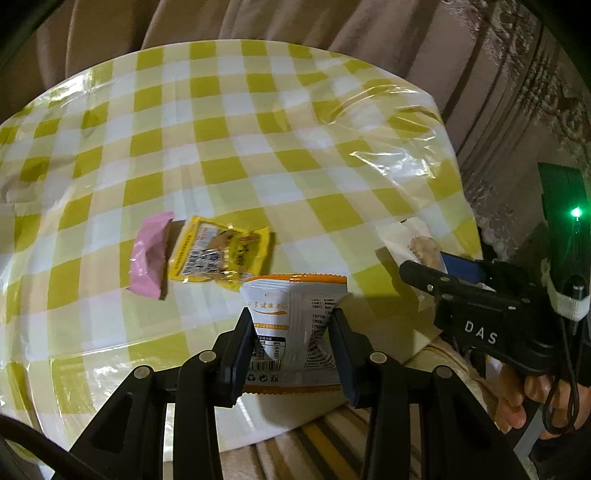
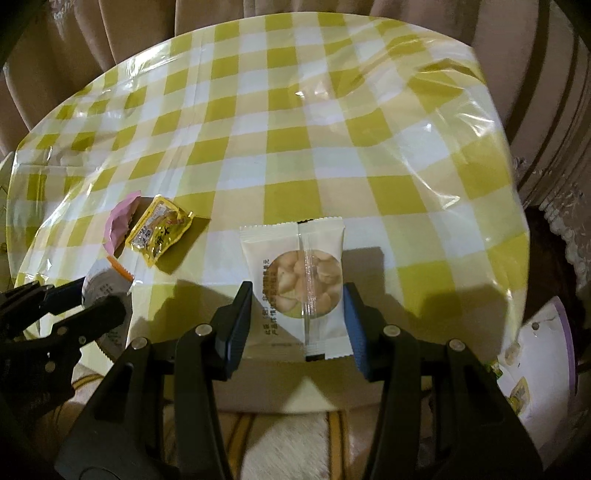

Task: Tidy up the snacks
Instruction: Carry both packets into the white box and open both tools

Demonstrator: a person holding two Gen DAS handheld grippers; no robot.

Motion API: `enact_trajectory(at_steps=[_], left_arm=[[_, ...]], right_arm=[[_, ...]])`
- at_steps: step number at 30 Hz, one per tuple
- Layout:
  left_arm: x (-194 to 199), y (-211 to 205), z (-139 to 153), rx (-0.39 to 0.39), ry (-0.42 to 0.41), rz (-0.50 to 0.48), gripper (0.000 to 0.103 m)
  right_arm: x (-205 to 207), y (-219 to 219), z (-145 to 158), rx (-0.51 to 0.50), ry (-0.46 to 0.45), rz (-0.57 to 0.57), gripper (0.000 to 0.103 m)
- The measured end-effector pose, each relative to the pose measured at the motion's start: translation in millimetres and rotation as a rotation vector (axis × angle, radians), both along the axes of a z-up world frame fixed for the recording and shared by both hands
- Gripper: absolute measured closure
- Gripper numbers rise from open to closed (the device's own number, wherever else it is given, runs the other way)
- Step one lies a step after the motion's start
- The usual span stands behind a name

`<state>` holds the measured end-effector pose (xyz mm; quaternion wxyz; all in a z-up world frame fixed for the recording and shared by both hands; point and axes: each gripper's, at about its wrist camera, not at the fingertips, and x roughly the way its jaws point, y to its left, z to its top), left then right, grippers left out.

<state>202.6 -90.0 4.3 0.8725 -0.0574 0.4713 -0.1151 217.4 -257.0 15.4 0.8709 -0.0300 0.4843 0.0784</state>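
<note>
My left gripper (image 1: 293,325) is shut on a white snack packet with orange edges (image 1: 295,314), held above the near edge of the checked table (image 1: 258,147). My right gripper (image 2: 297,299) is shut on a white packet with a round window showing pale biscuits (image 2: 295,280). On the cloth lie a pink wrapper (image 1: 149,254) and a yellow packet (image 1: 219,254), side by side and touching; both also show in the right wrist view, the pink wrapper (image 2: 118,223) left of the yellow packet (image 2: 159,229). The right gripper (image 1: 424,266) appears at the right of the left wrist view, the left gripper (image 2: 92,295) at the left of the right wrist view.
A yellow and white checked cloth under clear plastic covers the round table (image 2: 332,147). Beige curtains (image 1: 295,22) hang behind it. A white bag with a purple edge (image 2: 543,362) lies low at the right. A striped cushion (image 1: 332,443) sits below the table's near edge.
</note>
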Motion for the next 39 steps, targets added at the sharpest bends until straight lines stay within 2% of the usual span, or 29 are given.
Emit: enact_trajectory(at_steps=[12, 24, 39], left_arm=[[-1.9, -74.2, 16.4, 0.029, -0.014, -0.15, 0.062], [-5.1, -185.7, 19.5, 0.058, 0.001, -0.407, 0.062], [-35.2, -299.7, 2.5, 0.089, 0.093, -0.702, 0.062]], right_arm=[[-25.6, -67.2, 9.3, 0.028, -0.006, -0.088, 0.052], [-60.8, -180.6, 0.4, 0.006, 0.039, -0.284, 0.052], [-122.5, -290.9, -14.7, -0.028, 0.141, -0.505, 0.051]])
